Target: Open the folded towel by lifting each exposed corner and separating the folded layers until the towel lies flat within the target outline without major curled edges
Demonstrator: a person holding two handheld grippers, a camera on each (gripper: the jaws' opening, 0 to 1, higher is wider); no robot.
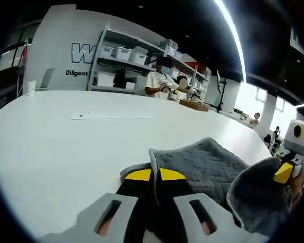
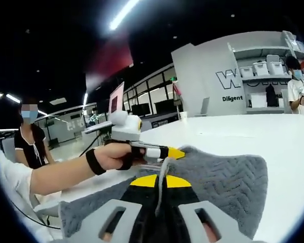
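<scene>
Your towel [image 1: 207,167] is a soft grey cloth with a zigzag weave; judge it light and limp, so it will drape and sag from wherever you pinch it, and it should not slip much, since the nap looks grippy. The best hold is on the bound hem at a corner, where the cloth is thickest. That is where you have it: in the left gripper view the left gripper [image 1: 154,178] has its jaws closed down on a raised edge of the towel, the hem standing up as a thin ridge between the yellow tips, with the rest of the cloth spreading ahead and to the right of the jaws over the white table [image 1: 66,147]. In the right gripper view the right gripper [image 2: 161,183] is likewise pinched tight on a hem that rises between its yellow tips, and the towel spreads ahead and to the right of those jaws. Just beyond them you can see your hand [image 2: 111,156] on the left gripper at the towel's far edge. No target outline is visible, so I cannot tell how the cloth sits against it.
</scene>
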